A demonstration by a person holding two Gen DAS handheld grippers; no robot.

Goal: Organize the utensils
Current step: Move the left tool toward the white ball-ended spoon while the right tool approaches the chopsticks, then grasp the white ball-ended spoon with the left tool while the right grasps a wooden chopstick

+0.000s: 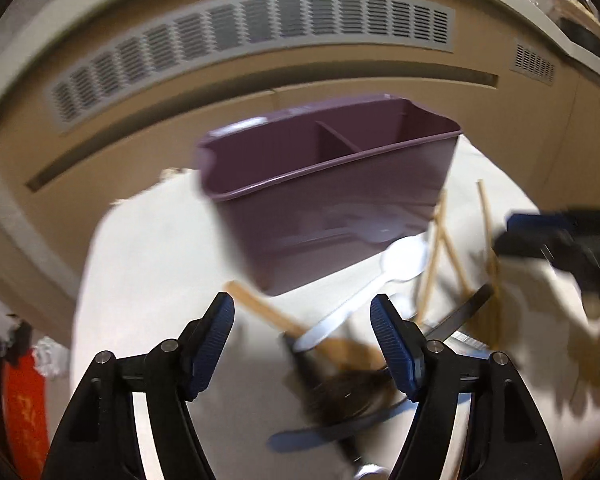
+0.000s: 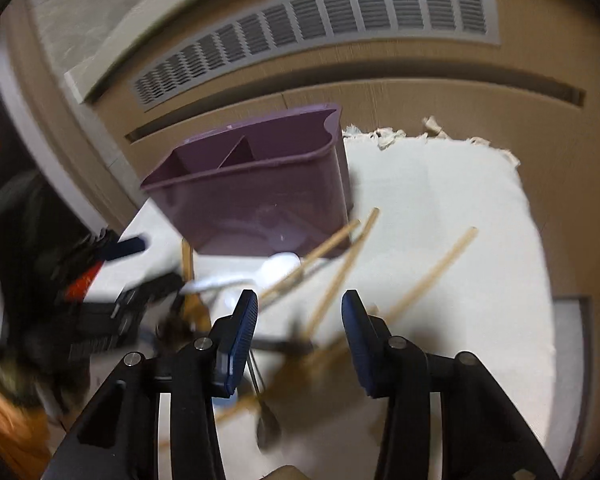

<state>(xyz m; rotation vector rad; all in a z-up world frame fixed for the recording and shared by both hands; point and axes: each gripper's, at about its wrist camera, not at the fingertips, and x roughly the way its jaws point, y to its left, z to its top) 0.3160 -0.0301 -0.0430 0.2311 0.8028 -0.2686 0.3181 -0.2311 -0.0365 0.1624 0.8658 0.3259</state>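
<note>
A purple caddy (image 1: 332, 200) with a divider stands upright on a white cloth (image 1: 148, 264); it also shows in the right wrist view (image 2: 260, 196). In front of it lies a blurred pile of utensils: a white plastic spoon (image 1: 380, 276), wooden chopsticks (image 1: 452, 256), a wooden spatula (image 1: 276, 316) and dark utensils (image 1: 456, 316). My left gripper (image 1: 302, 308) is open and empty above the pile. My right gripper (image 2: 298, 304) is open and empty above the chopsticks (image 2: 340, 276) and the white spoon (image 2: 276, 268). The right gripper shows blurred at the right of the left view (image 1: 540, 236).
A tan wall unit with grey vent grilles (image 1: 260, 36) runs behind the cloth. The cloth's frayed far edge (image 2: 420, 136) lies at the back right. An orange object (image 1: 24, 404) sits low at the left. The left gripper (image 2: 112, 256) appears blurred at the left of the right view.
</note>
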